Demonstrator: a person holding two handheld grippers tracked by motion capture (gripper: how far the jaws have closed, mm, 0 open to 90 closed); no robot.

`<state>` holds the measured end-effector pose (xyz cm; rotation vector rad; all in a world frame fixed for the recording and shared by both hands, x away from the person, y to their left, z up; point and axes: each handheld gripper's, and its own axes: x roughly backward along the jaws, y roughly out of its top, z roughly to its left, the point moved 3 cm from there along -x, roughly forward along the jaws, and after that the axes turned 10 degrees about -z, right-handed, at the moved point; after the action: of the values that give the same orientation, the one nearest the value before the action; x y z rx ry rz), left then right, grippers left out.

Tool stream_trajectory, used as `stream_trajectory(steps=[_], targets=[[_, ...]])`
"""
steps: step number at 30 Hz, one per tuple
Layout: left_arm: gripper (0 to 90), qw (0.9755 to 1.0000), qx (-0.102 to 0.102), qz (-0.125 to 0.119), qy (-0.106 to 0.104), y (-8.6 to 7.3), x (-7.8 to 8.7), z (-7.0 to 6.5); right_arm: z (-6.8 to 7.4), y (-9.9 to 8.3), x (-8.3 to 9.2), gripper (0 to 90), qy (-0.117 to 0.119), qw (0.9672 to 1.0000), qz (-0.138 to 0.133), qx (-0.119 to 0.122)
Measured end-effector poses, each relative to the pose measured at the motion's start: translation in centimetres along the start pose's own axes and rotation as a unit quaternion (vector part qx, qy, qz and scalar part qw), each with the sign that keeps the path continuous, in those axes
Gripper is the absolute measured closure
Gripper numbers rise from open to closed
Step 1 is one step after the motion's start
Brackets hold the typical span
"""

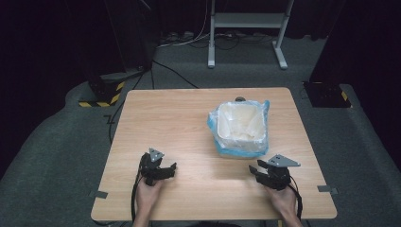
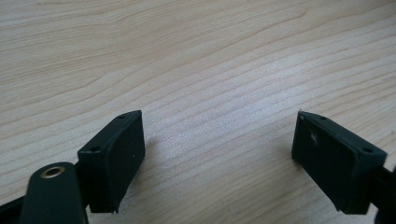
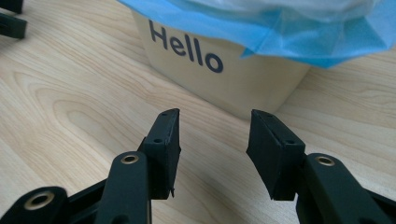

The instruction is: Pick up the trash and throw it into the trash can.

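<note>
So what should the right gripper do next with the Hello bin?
Probably ease the right gripper forward toward the bin. Its jaws stand open with nothing between them, aimed at the bin's near wall, and bare table still lies between them. The blue bag folded over the rim hangs just above, likely the thing to grab.

light: bright on table (image 1: 189,123), dark surround | shadows: soft | focus: near claws perhaps slightly blurred

The cream bin (image 1: 240,124) stands upright on the desk (image 1: 165,123), right of centre. A blue plastic liner (image 3: 299,32) drapes over its rim. "Hello" is printed on its side.
</note>
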<state>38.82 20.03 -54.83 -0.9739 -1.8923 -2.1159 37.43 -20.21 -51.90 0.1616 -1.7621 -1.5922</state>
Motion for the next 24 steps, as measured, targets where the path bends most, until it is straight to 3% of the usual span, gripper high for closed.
stream_trajectory(steps=[24], targets=[[17.1,1.0000,0.000,0.000,0.000,0.0,0.0,0.0,-0.5,-1.7,-2.1,48.2,-0.030,0.9984,0.045,0.018]])
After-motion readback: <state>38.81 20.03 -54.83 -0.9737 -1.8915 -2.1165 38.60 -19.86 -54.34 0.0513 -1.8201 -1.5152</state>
